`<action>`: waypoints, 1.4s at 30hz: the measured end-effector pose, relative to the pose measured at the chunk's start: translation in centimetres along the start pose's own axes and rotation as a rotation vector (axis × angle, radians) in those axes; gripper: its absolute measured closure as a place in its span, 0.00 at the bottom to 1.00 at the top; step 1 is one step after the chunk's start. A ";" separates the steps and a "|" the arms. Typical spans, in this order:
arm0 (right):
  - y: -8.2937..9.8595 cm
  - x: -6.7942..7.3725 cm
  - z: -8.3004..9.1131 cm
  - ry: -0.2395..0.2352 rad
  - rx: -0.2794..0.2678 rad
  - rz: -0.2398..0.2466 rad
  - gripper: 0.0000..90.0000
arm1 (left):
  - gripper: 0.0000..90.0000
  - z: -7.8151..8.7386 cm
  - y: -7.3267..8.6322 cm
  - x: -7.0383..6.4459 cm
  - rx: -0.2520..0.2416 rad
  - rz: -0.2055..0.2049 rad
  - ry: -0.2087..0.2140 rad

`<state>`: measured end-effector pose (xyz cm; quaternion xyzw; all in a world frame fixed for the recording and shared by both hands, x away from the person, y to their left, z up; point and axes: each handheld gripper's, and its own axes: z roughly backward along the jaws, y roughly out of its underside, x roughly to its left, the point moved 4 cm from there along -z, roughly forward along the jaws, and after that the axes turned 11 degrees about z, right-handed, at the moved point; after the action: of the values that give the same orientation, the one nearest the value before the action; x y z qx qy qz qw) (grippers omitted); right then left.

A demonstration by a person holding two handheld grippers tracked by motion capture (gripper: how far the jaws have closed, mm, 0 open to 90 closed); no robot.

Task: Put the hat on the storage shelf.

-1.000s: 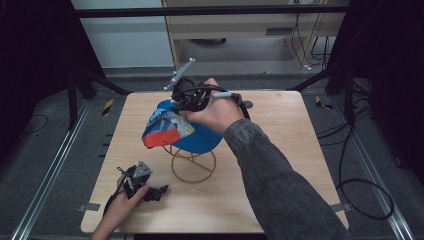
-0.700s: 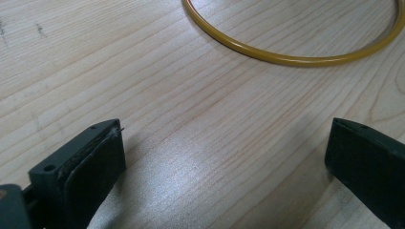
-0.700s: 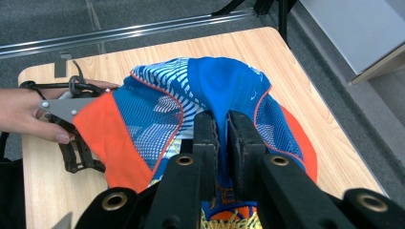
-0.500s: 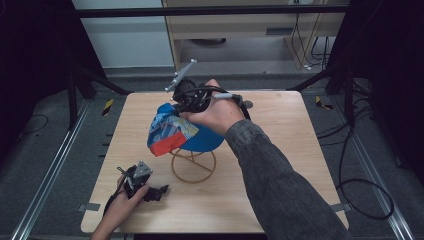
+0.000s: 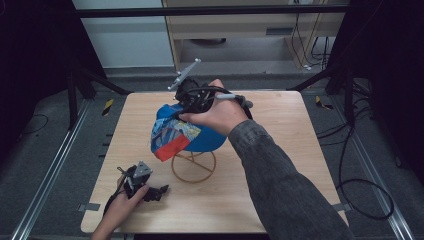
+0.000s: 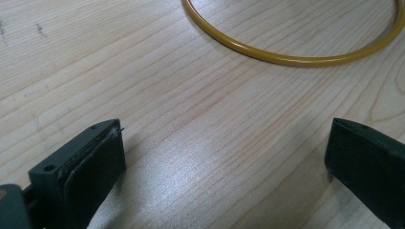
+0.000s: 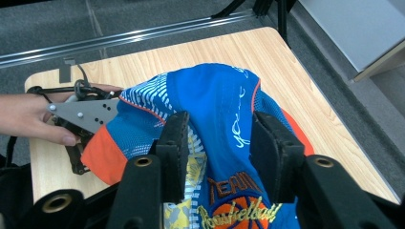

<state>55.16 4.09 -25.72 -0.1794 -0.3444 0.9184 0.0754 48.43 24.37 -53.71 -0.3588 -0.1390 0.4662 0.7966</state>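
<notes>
The wooden table [image 5: 280, 190] carries a yellow wire stand [image 5: 194, 167] near its middle, and the blue cap [image 5: 192, 131] sits on top of that stand, just off centre toward 11 o'clock. Its long axis runs roughly from 2 o'clock down to 8 o'clock, with the orange brim [image 5: 169, 151] pointing toward 8 o'clock and drooping a little. The right gripper [image 5: 192, 102] hangs over the crown from the 12 o'clock side; in the right gripper view its jaws straddle a fold of the fabric with a gap between them, so whether they pinch it is something I cannot tell. The left gripper [image 5: 152, 192] rests on the table at about 7 o'clock from the stand, jaws spread wide with nothing between them. The likely trouble is the cap sliding off or dragging the light stand over, since the perch is narrow and any pull toward the brim would tip it.
</notes>
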 end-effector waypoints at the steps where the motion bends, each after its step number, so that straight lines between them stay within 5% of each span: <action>1: 0.0 0.0 0.0 0.002 -0.001 0.000 0.62 | 0.00 0.0 0.0 0.0 0.000 0.000 0.000; 16: 0.7 0.5 0.8 0.010 -0.005 -0.025 0.40 | 0.00 0.0 0.0 0.0 0.001 0.000 0.000; 42: 2.1 0.8 1.6 0.029 -0.020 -0.066 0.19 | 0.00 0.0 0.0 0.0 0.001 0.001 0.000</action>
<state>53.82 1.80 -26.18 -0.1819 -0.3580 0.9094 0.1089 48.43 24.37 -53.71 -0.3585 -0.1385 0.4668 0.7965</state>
